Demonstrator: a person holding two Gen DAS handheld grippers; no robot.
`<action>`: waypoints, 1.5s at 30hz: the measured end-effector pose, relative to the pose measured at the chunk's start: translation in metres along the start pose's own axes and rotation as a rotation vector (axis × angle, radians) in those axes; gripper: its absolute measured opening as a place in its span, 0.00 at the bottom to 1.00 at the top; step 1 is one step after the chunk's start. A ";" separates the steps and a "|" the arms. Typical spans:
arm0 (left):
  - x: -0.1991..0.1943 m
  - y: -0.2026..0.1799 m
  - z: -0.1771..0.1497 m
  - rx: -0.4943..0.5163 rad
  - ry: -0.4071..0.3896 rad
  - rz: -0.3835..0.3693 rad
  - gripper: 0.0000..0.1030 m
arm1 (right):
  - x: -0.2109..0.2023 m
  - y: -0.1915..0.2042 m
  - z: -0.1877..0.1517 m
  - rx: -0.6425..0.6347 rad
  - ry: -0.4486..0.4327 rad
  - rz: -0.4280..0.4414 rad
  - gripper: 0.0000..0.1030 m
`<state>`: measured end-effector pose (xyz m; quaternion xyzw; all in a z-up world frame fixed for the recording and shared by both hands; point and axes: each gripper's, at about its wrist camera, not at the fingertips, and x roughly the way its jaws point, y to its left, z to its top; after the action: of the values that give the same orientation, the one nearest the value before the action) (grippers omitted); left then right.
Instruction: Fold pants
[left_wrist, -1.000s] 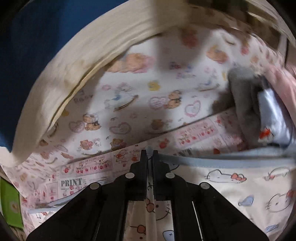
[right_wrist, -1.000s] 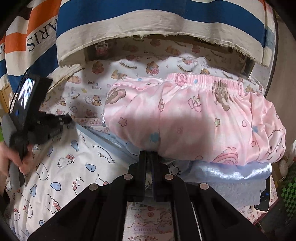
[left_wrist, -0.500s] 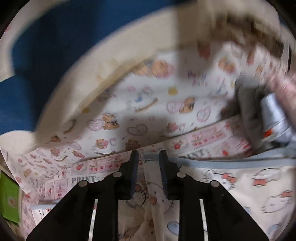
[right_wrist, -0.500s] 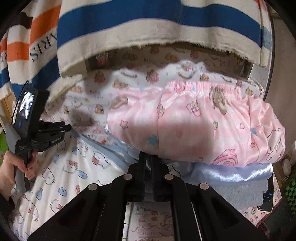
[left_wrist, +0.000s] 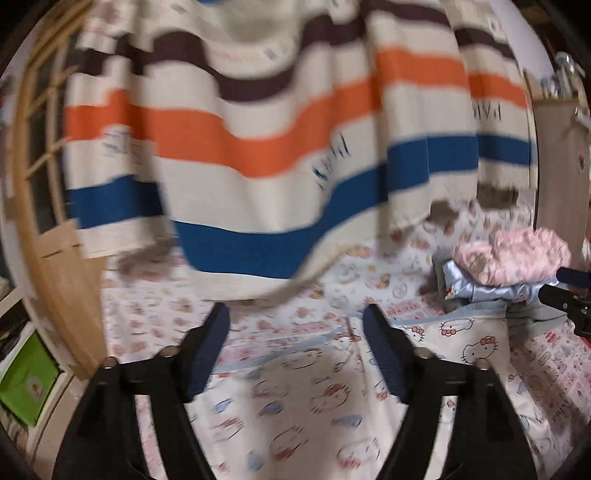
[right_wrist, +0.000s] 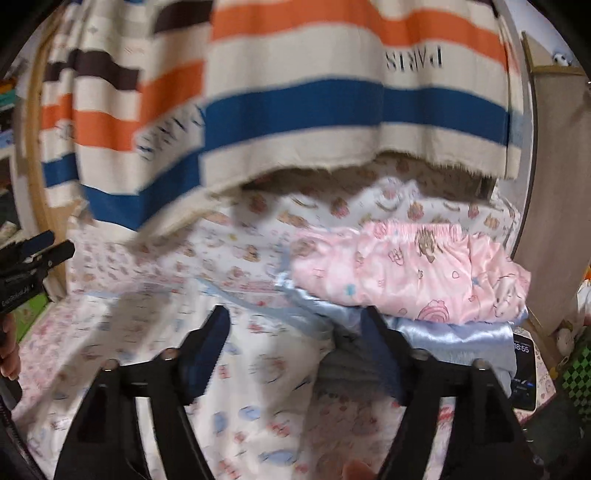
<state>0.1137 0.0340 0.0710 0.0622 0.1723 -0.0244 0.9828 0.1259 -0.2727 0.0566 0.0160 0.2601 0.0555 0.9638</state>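
Jaws of the left gripper (left_wrist: 295, 325) stand wide apart and hold nothing, above the white cat-print pants (left_wrist: 303, 402) spread on the bed (left_wrist: 147, 306). Right view: right gripper (right_wrist: 293, 326) jaws equally wide, holding nothing, pants (right_wrist: 258, 384) beneath; pink folded clothes (right_wrist: 410, 275) far right.

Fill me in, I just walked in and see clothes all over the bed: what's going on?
A person with a gripper in each hand is folding laundry on a bed. The left gripper and right gripper both hang open and empty above the white cat-print pants. Beside them a pink garment tops a folded stack. A striped blanket hangs behind.
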 end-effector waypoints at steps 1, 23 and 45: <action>-0.014 0.005 -0.005 -0.005 -0.023 0.019 0.76 | -0.010 0.003 -0.002 0.003 -0.008 0.013 0.74; -0.146 -0.015 -0.138 -0.073 -0.024 -0.043 0.62 | -0.103 0.018 -0.082 0.013 0.008 0.064 0.75; -0.145 -0.182 -0.187 0.026 0.213 -0.549 0.30 | -0.127 -0.081 -0.101 0.109 0.036 0.032 0.75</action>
<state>-0.0978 -0.1176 -0.0743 0.0278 0.2848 -0.2848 0.9149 -0.0257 -0.3672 0.0277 0.0719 0.2798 0.0570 0.9557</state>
